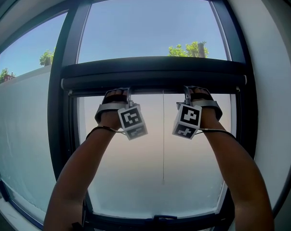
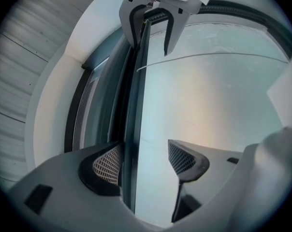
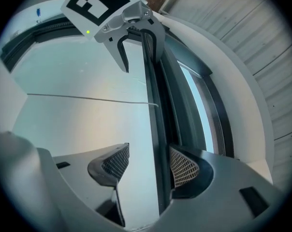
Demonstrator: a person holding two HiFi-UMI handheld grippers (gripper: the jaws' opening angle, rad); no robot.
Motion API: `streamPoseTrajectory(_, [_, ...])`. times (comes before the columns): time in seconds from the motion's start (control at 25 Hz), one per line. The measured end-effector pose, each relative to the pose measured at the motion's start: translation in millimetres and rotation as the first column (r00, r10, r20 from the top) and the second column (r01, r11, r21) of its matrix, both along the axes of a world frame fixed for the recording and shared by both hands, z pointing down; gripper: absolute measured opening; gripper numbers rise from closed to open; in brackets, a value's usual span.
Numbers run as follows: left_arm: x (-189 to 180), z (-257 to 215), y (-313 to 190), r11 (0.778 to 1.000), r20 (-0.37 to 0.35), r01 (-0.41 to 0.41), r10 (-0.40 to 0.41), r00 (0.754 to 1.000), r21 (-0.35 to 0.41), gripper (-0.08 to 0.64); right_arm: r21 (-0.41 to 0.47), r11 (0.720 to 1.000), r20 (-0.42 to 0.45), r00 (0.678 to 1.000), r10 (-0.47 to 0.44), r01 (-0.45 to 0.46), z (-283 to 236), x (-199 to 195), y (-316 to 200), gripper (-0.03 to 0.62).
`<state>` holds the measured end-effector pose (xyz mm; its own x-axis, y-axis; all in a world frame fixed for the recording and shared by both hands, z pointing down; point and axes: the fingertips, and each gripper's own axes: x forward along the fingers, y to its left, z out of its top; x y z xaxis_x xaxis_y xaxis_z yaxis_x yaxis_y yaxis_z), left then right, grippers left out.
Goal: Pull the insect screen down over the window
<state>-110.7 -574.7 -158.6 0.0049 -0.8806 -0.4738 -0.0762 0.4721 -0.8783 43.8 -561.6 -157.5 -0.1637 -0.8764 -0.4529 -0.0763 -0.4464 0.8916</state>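
Around screen bar (image 1: 155,81), left gripper (image 2: 145,159), right gripper (image 3: 148,164)

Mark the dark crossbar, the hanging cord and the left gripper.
dark crossbar (image 1: 155,76), head view, middle of its front face.
hanging cord (image 1: 163,138), head view, halfway down the string.
left gripper (image 2: 143,151), left gripper view, midway between its fingertips.

Free room below screen bar (image 1: 155,78), thin cord (image 1: 163,138) mid-pane, frame (image 1: 59,129) either side.

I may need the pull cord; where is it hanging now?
In the head view the thin cord hangs down from the dark horizontal bar, between the left gripper and the right gripper, nearer the right one.
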Motion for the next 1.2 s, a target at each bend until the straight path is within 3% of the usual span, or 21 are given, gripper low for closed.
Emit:
streamPoseTrajectory(0.28, [1, 4, -4, 0.997, -0.015, 0.012, -0.013, 1.000, -0.076, 0.278, -0.010, 0.999, 0.019, 0.999, 0.039, -0.039, -4, 11, -14, 0.241])
streamPoseTrajectory(0.52, [0, 5, -3, 0.998, 0.009, 0.020, -0.020, 1.000, -0.066, 0.278, -0.013, 0.998, 0.002, 0.998, 0.064, -0.064, -3, 11, -15, 0.241])
streamPoseTrajectory(0.72, [2, 6, -2, 0.995, -0.016, -0.010, 0.008, 1.000, -0.101, 0.278, -0.026, 0.995, -0.034, 0.995, 0.095, -0.095, -1, 13, -16, 0.241])
streamPoseTrajectory(0.88, [-2, 22, 2, 0.992, 0.035, 0.043, -0.039, 0.999, -0.118, 0.278, -0.069, 0.993, -0.050, 0.994, 0.096, -0.099, 17, 12, -11, 0.241])
streamPoseTrajectory(1.2, [0, 39, 2, 0.976, 0.044, 0.040, -0.031, 0.999, -0.213, 0.279, -0.151, 0.984, -0.056, 0.995, 0.082, -0.090, 32, 13, -10, 0.241])
